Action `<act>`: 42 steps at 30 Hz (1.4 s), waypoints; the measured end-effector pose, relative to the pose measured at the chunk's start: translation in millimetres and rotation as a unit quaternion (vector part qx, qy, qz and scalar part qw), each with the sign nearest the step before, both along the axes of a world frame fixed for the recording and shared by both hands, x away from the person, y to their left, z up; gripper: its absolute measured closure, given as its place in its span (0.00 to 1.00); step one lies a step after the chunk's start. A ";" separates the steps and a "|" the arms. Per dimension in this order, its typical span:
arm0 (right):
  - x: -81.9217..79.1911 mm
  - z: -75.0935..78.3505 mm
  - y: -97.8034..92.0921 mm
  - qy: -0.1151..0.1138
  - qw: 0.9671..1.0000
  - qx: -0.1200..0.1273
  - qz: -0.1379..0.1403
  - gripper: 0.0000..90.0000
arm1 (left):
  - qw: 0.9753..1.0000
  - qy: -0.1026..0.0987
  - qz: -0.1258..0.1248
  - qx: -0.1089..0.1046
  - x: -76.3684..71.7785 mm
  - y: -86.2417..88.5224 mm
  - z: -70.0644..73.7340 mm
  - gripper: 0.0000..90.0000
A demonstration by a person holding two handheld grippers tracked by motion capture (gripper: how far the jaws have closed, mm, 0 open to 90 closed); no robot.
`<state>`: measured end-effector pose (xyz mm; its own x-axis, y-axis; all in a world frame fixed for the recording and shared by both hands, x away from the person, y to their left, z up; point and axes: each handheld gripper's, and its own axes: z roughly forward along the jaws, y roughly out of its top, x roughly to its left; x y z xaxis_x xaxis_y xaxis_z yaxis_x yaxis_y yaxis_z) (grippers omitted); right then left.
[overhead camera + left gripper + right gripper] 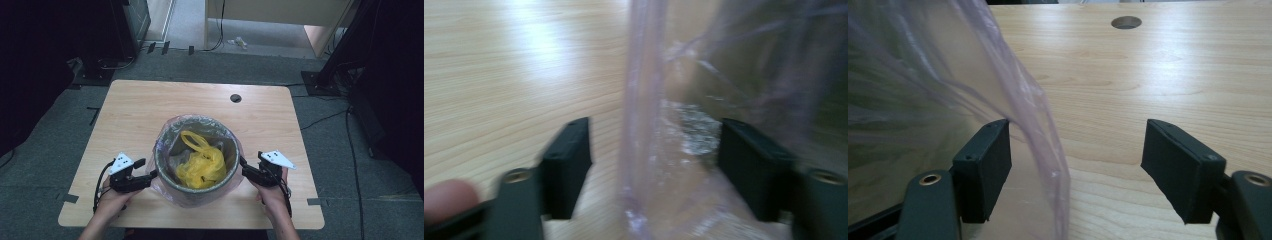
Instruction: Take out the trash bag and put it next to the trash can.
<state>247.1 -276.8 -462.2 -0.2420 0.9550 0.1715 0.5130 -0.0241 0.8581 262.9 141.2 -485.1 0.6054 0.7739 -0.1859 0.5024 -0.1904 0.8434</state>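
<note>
The surface [150, 105] is lying bare around the work, apart from a round cable hole [235, 98] near its far edge, well away from the bin; beyond it, cables are trailing over grey carpet and dark stands are flanking both sides. Nothing is standing between either gripper and the bin [196, 150], a round grey one sitting near the middle of the surface, a little toward the person. A clear, faintly purple liner [167, 187] is draping over its rim and bunching down the outside wall, and a crumpled yellow bag [200, 165] is lying inside. The left gripper [150, 176] is sitting at the bin's left side and the right gripper [243, 166] at its right, each held in a hand, each with its jaws apart. The left gripper view, blurred, is showing a fold of liner [644, 150] hanging between the open jaws [654, 165], with a crinkled, glinting patch by the right-hand jaw and a fingertip [446, 200] at the lower left corner. The right gripper view is showing the liner's edge [1043, 130] sweeping down just inside one jaw, the gap of the gripper [1075, 160] otherwise open over wood, and the hole [1126, 22] far ahead. The high view alone is giving the yellow bag and the bin's rim.
</note>
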 end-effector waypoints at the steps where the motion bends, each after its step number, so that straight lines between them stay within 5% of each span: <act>1: -0.3 0.2 1.5 -0.001 1.000 -0.001 0.003 0.32 | 1.000 -0.004 -0.009 -0.001 -1.7 -3.8 0.7 0.45; 5: -3.3 1.8 7.3 -0.009 1.000 0.006 0.024 0.40 | 0.999 -0.014 -0.032 -0.004 -6.7 -11.3 3.4 0.81; 9: -6.1 4.6 7.5 -0.016 0.999 0.020 0.036 0.48 | 0.999 -0.018 -0.036 -0.029 -9.3 -5.7 12.7 0.99; 10: -6.4 4.9 6.7 -0.017 0.999 0.023 0.036 0.50 | 0.997 -0.021 -0.037 -0.057 -9.6 2.1 20.7 1.00; 11: -6.6 5.2 5.5 -0.016 0.999 0.025 0.035 0.51 | 0.997 -0.021 -0.037 -0.057 -9.6 2.1 20.7 1.00; 12: -6.7 5.2 4.3 -0.016 0.999 0.027 0.034 0.52 | 0.995 -0.031 -0.038 -0.087 -9.9 9.7 30.0 1.00; 14: -6.5 4.6 1.9 -0.015 0.999 0.029 0.032 0.54 | 0.992 -0.042 -0.035 -0.113 -11.6 16.1 39.6 1.00; 20: -5.6 1.0 -2.5 -0.009 0.999 0.028 0.024 0.53 | 0.986 -0.064 -0.024 -0.150 -15.5 30.9 53.9 0.99; 22: -5.4 0.7 -2.9 -0.008 0.999 0.027 0.023 0.52 | 0.988 -0.065 -0.024 -0.141 -14.8 33.2 53.5 0.79; 23: -5.2 0.4 -3.4 -0.007 0.999 0.026 0.021 0.51 | 0.989 -0.064 -0.030 -0.127 -13.8 35.0 51.8 0.79; 24: -4.6 -1.0 -5.1 -0.004 1.000 0.024 0.018 0.49 | 0.992 -0.063 -0.041 -0.104 -12.9 36.2 48.2 0.53; 25: -4.6 -1.0 -5.1 -0.004 1.000 0.024 0.018 0.49 | 0.994 -0.060 -0.049 -0.078 -12.1 36.3 42.9 0.53; 26: -3.5 -4.2 -8.6 0.001 1.000 0.025 0.017 0.46 | 0.997 -0.048 -0.057 -0.031 -9.6 35.6 28.9 0.35; 30: -0.3 -10.7 -13.4 0.013 0.999 0.030 0.019 0.37 | 0.999 -0.008 -0.039 -0.022 -1.7 33.3 8.8 0.20; 32: 0.8 -13.1 -14.7 0.019 0.999 0.036 0.025 0.35 | 0.999 0.016 -0.032 -0.019 3.3 29.7 -2.1 0.20; 34: 3.8 -20.8 -15.8 0.038 0.996 0.054 0.061 0.26 | 0.998 0.041 -0.037 -0.015 7.1 25.9 -11.6 0.20; 37: 6.3 -26.8 -15.7 0.052 0.993 0.059 0.087 0.23 | 0.998 0.054 -0.039 -0.022 8.0 25.3 -16.0 0.27; 38: 6.8 -28.6 -15.5 0.056 0.992 0.060 0.092 0.24 | 0.997 0.056 -0.047 -0.025 7.4 25.0 -17.7 0.37; 39: 7.4 -32.7 -13.6 0.063 0.990 0.064 0.109 0.28 | 0.997 0.053 -0.058 -0.022 5.5 23.4 -18.4 0.58; 41: 7.2 -34.2 -12.0 0.063 0.989 0.064 0.120 0.35 | 0.996 0.051 -0.066 -0.023 4.8 22.8 -18.3 0.75; 42: 6.1 -37.6 -7.2 0.065 0.986 0.058 0.145 0.52 | 0.996 0.047 -0.070 -0.023 3.7 21.2 -17.0 0.81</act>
